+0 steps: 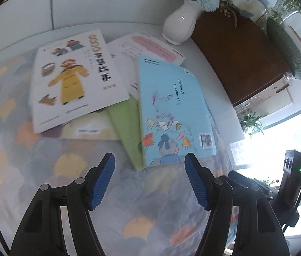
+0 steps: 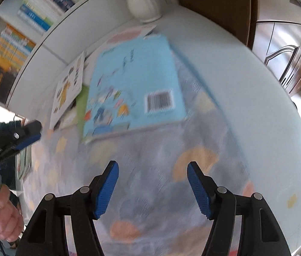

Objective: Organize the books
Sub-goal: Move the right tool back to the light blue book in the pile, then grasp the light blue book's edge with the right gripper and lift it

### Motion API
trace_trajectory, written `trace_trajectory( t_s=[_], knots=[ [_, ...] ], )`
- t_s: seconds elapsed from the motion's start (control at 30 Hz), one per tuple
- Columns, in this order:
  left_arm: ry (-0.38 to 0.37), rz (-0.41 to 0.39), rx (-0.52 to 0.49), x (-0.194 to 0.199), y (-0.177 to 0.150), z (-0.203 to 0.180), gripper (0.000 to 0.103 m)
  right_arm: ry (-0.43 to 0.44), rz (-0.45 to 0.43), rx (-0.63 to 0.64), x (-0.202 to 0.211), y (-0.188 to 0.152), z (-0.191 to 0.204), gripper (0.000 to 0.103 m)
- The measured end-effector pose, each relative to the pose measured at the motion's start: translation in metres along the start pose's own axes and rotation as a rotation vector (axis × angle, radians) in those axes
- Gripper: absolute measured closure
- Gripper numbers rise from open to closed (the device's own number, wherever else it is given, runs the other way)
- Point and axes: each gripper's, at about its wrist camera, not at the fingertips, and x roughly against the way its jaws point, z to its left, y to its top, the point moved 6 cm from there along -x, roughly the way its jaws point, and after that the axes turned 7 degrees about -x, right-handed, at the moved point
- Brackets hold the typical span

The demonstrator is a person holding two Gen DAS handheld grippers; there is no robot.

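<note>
Left gripper (image 1: 149, 181) and right gripper (image 2: 152, 187): both jaws parted wide, nothing between them. Messy book pile on the patterned cloth (image 1: 65, 181): blue book (image 1: 171, 111) at 12 o'clock of the left gripper, white storybook (image 1: 73, 79) at 10, green book (image 1: 127, 123) underneath. Risk: grabbing the blue one drags the overlapped books; white vase (image 1: 180, 23) at 1 o'clock could tip.

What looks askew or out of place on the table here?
The books lie fanned at clashing angles: the light blue book overlaps a green one, and the white storybook is skewed across others. No damage shows.
</note>
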Motion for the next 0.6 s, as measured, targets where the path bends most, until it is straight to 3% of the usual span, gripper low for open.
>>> trace_trajectory(
  t_s=[0.1, 0.37, 0.5, 0.6],
  knots=[
    [-0.039, 0.043, -0.017, -0.014, 0.006, -0.004, 0.038, 0.008, 0.0, -0.002, -0.011, 0.021, -0.002, 0.039],
    [-0.013, 0.11, -0.015, -0.057, 0.022, 0.008, 0.038, -0.013, -0.02, -0.023, -0.049, 0.071, -0.007, 0.039],
    [-0.024, 0.134, -0.035, -0.072, 0.023, 0.01, 0.038, -0.078, -0.035, 0.083, -0.063, 0.084, 0.002, 0.038],
    [-0.036, 0.124, -0.053, -0.074, 0.028, 0.008, 0.038, -0.063, -0.041, 0.079, -0.072, 0.094, 0.003, 0.033]
  ],
)
